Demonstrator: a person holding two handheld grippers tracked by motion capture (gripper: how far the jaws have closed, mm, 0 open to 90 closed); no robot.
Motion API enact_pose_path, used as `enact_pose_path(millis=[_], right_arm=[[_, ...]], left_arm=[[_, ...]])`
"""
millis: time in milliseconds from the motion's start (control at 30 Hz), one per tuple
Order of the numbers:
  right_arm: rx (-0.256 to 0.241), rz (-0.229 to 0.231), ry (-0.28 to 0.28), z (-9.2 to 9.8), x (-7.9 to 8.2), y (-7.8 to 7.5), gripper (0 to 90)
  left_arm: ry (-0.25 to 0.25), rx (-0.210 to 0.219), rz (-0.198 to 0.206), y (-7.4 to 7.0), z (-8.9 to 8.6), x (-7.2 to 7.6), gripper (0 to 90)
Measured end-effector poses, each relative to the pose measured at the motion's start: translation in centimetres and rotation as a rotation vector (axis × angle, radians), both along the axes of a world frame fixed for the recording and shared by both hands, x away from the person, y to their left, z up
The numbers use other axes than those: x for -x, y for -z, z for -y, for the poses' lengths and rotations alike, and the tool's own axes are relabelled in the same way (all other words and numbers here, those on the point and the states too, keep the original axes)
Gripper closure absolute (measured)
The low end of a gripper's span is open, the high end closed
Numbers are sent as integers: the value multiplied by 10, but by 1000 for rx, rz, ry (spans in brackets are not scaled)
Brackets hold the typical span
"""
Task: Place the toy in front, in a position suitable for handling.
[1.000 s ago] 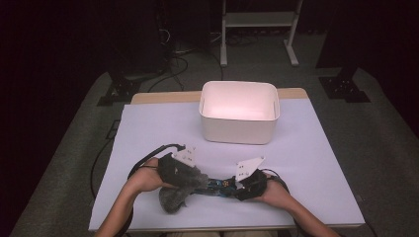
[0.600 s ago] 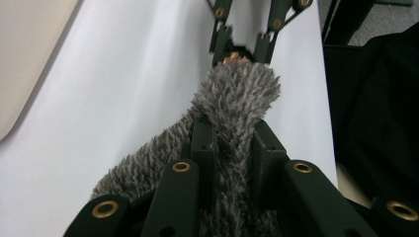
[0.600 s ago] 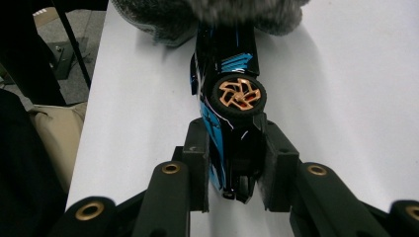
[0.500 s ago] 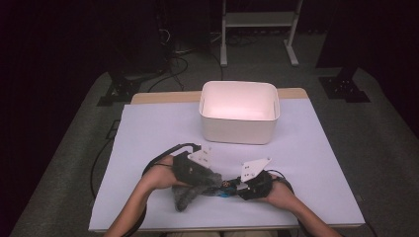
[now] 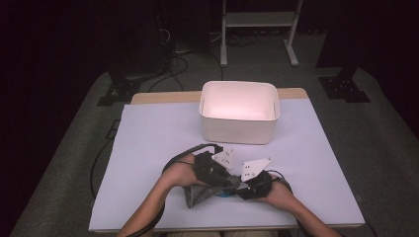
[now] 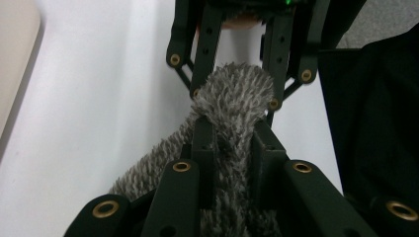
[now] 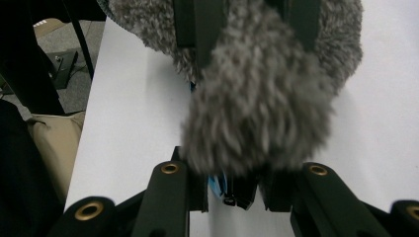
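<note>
1. Near the front edge of the table [image 5: 148, 148], between the person's two hands, lies a grey fuzzy cloth [image 5: 197, 195], part of it resting on the white table cover and part lifted between the two tools.
2. From the left gripper view, the fuzzy cloth [image 6: 232, 113] runs up between that tool's own black jaws, which press on it from both sides.
3. At the far end of that same stretch, the right gripper [image 6: 237, 74] faces the camera with its jaws on either side of the fur.
4. From the right gripper view, the cloth [image 7: 257, 98] hangs as a thick blurred tuft over the jaws, which are close together beneath it; a small blue part shows between them.
5. From above, the left gripper [image 5: 217, 173] sits just left of the right gripper [image 5: 244, 185], the two almost touching, each with a grey three-cornered plate on top.
6. A black cable loops out from the left gripper across the cover.
7. Beyond the hands, well apart from them, stands a white rectangular bin [image 5: 238, 111] near the table's far edge.
8. Past the table, a white metal stand [image 5: 259, 29] rests on the grey floor.
</note>
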State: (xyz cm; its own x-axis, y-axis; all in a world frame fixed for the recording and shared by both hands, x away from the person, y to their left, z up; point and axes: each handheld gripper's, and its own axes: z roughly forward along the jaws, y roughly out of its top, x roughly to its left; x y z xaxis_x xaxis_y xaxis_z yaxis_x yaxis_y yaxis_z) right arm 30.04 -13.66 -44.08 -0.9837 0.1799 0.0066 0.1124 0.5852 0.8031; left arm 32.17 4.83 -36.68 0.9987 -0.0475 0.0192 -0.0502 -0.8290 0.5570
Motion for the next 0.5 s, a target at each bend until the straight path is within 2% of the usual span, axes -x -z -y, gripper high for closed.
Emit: enact_pose_path(millis=[133, 267, 300, 333, 367, 500], right_arm=[[6, 7, 0, 0, 1, 0, 682], [10, 10, -3, 0, 0, -1, 683], [10, 10, -3, 0, 0, -1, 683], [12, 10, -6, 0, 0, -1, 683], [12, 10, -6, 0, 0, -1, 683], [13, 10, -4, -1, 0, -1, 683]], left_arm=[[-26, 2, 6, -1, -14, 3, 752], [-79, -6, 9, -1, -40, 3, 753], [-79, -6, 9, -1, -40, 3, 754], [-99, -7, 8, -1, -50, 3, 754], [-99, -7, 8, -1, -50, 3, 754], [-132, -12, 2, -4, -69, 2, 754]])
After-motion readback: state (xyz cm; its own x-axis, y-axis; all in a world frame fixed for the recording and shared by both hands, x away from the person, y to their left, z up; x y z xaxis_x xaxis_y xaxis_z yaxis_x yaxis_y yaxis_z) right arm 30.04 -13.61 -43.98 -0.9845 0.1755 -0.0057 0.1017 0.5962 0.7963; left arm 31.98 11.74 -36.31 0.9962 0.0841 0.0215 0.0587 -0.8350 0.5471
